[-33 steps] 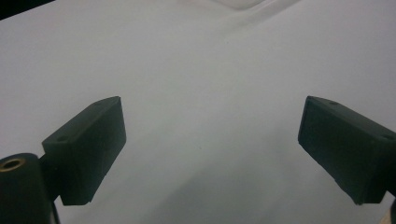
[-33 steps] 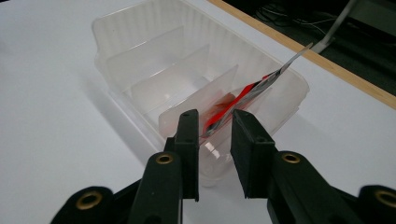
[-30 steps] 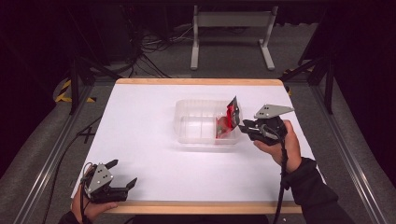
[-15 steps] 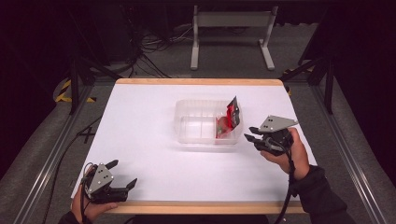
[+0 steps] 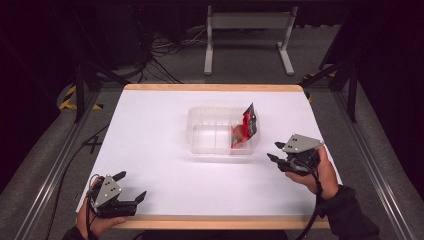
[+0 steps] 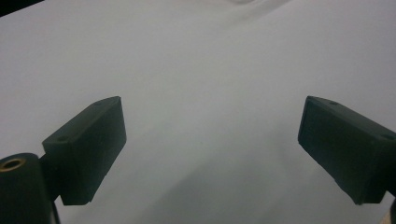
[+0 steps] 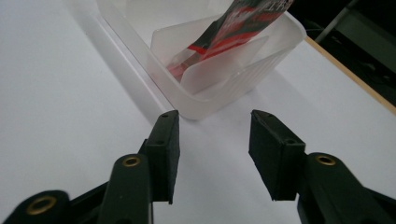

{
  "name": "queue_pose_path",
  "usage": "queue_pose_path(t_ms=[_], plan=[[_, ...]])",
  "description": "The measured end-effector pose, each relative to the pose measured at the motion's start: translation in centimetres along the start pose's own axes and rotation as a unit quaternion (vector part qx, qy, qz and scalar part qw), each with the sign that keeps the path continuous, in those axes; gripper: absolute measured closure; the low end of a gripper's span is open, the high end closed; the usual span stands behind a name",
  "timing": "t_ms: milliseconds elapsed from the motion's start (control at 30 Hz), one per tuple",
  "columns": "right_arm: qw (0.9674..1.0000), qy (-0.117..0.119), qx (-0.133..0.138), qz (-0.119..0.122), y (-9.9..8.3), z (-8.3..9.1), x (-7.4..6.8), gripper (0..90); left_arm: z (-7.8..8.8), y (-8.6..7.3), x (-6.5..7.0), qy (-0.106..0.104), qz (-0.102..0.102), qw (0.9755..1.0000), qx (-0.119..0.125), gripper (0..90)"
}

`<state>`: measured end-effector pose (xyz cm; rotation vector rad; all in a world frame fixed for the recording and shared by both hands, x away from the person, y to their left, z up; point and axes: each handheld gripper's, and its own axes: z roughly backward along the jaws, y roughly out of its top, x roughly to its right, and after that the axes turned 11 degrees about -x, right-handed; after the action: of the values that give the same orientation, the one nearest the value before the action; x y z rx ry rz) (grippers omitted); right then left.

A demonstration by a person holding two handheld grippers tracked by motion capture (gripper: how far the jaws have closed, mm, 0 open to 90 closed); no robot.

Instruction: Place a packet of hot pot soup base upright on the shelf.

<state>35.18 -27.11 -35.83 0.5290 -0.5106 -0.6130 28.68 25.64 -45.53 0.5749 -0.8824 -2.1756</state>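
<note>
White covers the whole worktop [image 5: 165,140], which has a pale wooden rim along its far and near edges. A clear plastic container [image 5: 210,134] sits a little right of the middle, toward the far edge, with thin dividers splitting it into compartments. In its right-hand compartment a red and black packet [image 5: 246,125] stands tilted, its top poking above the container's rim and leaning on the right wall. The right tool view shows the same packet [image 7: 233,28] slanting down behind a translucent divider, inside the container [image 7: 224,88].

The right tool [image 5: 274,153] is held by a hand near the right edge of the worktop, just beside the container's near right corner but not touching it. Its jaws point toward the container and stand moderately apart with nothing between them; in its own view the right tool [image 7: 214,154] shows bare white surface in the gap.

The left tool [image 5: 131,187] rests at the near left corner, held by a hand at the wooden rim, well apart from the container. In its own view the left tool [image 6: 210,154] has its jaws spread wide over plain white surface, empty.
</note>
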Motion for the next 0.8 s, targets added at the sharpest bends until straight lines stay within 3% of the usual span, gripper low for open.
queue_pose_path(t_ms=[533, 800], plan=[[0.9995, -0.008, -0.023, -0.022, -3.8, -1.4, -0.1, 32.8, -0.1, 0.0, 0.2, -0.001, -0.006, 1.0, -0.005, 8.4], [0.999, -0.011, -0.02, -0.039, -6.1, -1.7, 0.5, 25.4, -0.1, 0.0, 0.1, -0.001, -0.005, 1.0, -0.005, 8.4]])
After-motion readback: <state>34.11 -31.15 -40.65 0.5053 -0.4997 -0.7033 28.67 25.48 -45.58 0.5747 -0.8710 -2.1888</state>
